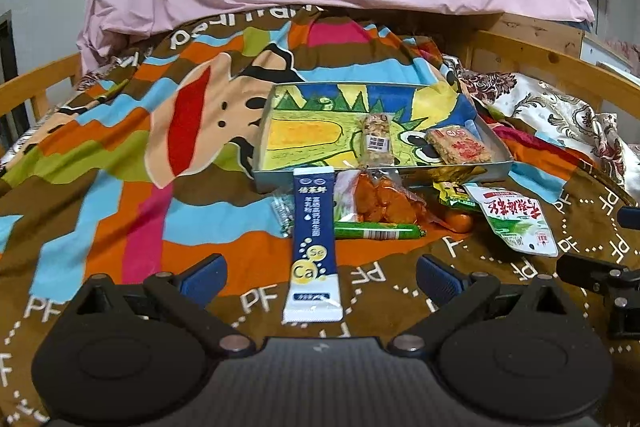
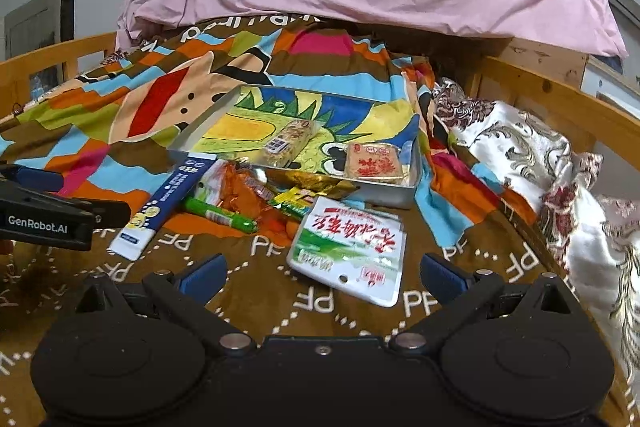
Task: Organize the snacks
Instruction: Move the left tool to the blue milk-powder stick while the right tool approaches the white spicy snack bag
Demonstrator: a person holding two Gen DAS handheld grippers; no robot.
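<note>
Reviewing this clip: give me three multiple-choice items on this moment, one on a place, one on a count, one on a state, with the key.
1. Where does the blue stick sachet lie?
A. inside the tray
B. on the blanket before the tray
C. in a gripper

2. How many snacks lie inside the tray?
A. two
B. none
C. five

3. How do the left gripper and the right gripper stand?
A. both open and empty
B. both shut on packets
C. left shut on the sachet

Key: 1 B, it rests on the blanket, leaning on the tray's near wall. 2 A, only the granola bar and the red-labelled cake. 3 A, the fingers are spread wide around nothing.
</note>
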